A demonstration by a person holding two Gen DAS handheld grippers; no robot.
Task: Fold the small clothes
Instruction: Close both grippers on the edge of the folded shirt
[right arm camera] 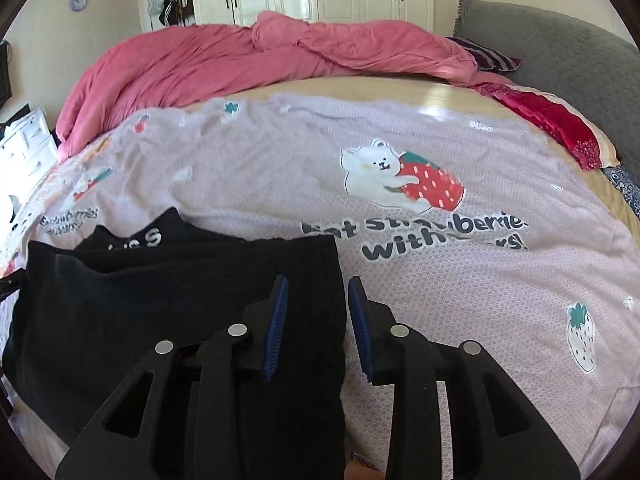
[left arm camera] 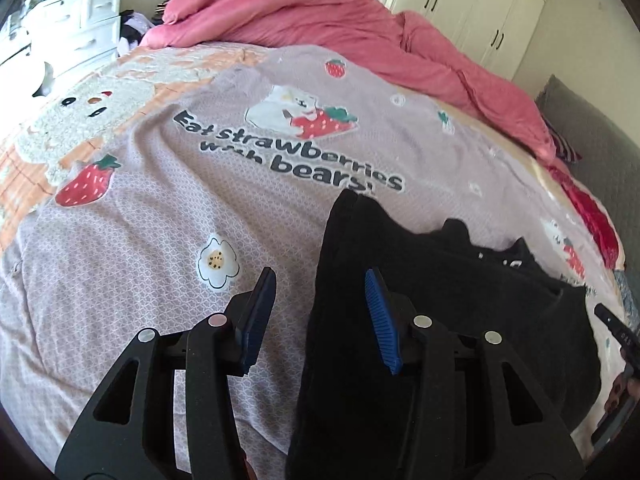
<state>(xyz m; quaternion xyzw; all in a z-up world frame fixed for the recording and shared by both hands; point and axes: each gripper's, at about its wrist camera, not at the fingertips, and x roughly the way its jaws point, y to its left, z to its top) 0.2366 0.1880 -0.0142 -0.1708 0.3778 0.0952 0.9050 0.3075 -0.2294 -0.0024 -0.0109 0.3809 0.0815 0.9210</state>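
While both grippers, left gripper [left arm camera: 320,300] and right gripper [right arm camera: 316,308], hang parted and empty-handed, regrip the black garment [right arm camera: 160,300] evenly at its edges near the bedspread's [right arm camera: 440,300] front edge.

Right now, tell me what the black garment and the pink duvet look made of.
Black garment: soft matte knit, probably cotton jersey; it drapes in limp folds without shine. Pink duvet: plush, padded fabric, maybe fleece or brushed cotton; puffy rumpled folds, dull surface.

— How's the left gripper [left arm camera: 320,280] standing?
— Tilted down, jaws apart, blue pads [left arm camera: 382,320] pressing on nothing.
— And the right gripper [right arm camera: 318,288]?
— Same downward tilt, jaws parted a bit narrower, pads [right arm camera: 278,328] clear too.
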